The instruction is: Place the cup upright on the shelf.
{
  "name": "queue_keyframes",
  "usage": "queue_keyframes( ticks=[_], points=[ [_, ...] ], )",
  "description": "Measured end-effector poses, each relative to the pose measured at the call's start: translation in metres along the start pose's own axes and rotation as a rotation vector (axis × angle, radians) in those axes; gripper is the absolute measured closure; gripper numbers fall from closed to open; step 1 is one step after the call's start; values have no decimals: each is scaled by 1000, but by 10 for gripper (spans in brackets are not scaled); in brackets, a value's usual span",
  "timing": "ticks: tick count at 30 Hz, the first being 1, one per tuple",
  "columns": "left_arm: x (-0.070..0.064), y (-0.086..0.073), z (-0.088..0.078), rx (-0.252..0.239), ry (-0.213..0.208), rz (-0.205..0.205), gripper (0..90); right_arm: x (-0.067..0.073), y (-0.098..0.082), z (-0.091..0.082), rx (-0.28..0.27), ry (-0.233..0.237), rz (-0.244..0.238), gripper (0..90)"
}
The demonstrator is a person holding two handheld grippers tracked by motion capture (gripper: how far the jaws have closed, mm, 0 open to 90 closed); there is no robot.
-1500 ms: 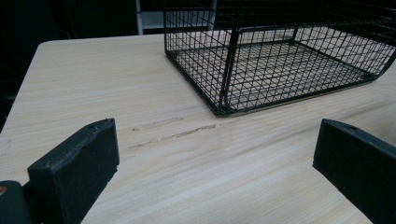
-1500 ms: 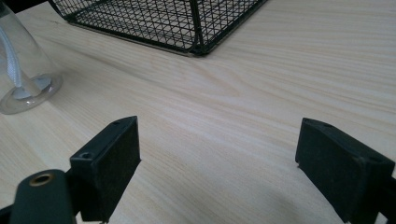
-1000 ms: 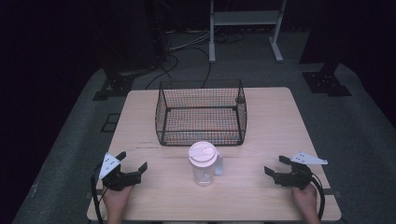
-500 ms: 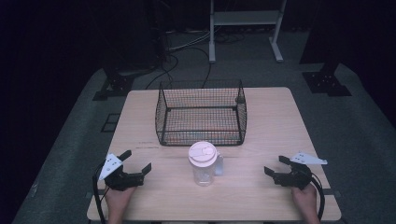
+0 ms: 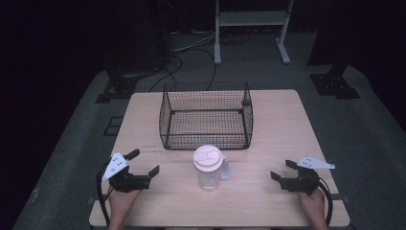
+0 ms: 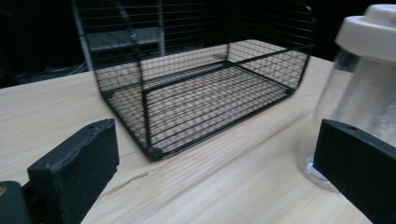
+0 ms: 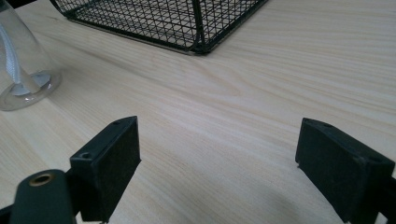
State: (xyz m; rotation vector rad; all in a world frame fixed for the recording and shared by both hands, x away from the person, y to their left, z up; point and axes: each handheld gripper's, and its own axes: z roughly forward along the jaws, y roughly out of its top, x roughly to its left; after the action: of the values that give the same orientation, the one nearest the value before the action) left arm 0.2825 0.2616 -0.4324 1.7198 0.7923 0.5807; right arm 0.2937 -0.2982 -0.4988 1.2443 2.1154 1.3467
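Hands come in from the bottom edge of the high view, each holding a gripper low over the wooden table (image 5: pixel 287 124): the left gripper (image 5: pixel 142 163) sits near the front left corner, angled toward the middle with its jaws spread and empty, and the right gripper (image 5: pixel 282 169) near the front right, jaws likewise apart and holding nothing. Between them, well apart from both, a clear plastic cup with a white lid (image 5: pixel 208 167) stands upright just in front of a black wire basket (image 5: pixel 207 116); the forearms are cut off by the frame. Left gripper view: the two black jaws stand wide apart, the basket lies ahead, and the cup rises at the right, partly hidden behind the right jaw and cropped by the edge. Right gripper view: open jaws frame bare tabletop, with just the cup's base at the far left and one basket corner at the top.
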Motion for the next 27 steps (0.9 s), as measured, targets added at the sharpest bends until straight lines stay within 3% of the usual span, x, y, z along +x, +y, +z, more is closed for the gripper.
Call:
queue_keyframes(
  ticks=[4, 7, 11, 20, 27],
  points=[
    [-5, 7, 2, 13, -27, 31, 0, 0, 0, 0, 1, 1, 1, 129],
    [-13, 16, 5, 41, -26, 94, 0, 0, 0, 0, 1, 0, 0, 129],
    [-20, 25, 7, 68, -42, 142, 0, 0, 0, 0, 0, 3, -1, 129],
    [-27, 42, 6, 55, -128, 154, 0, 1, 0, 0, -1, 7, -6, 129],
    [-38, 55, 6, 80, -207, 186, 0, 0, 0, 0, -1, 10, -5, 129]
  ],
)
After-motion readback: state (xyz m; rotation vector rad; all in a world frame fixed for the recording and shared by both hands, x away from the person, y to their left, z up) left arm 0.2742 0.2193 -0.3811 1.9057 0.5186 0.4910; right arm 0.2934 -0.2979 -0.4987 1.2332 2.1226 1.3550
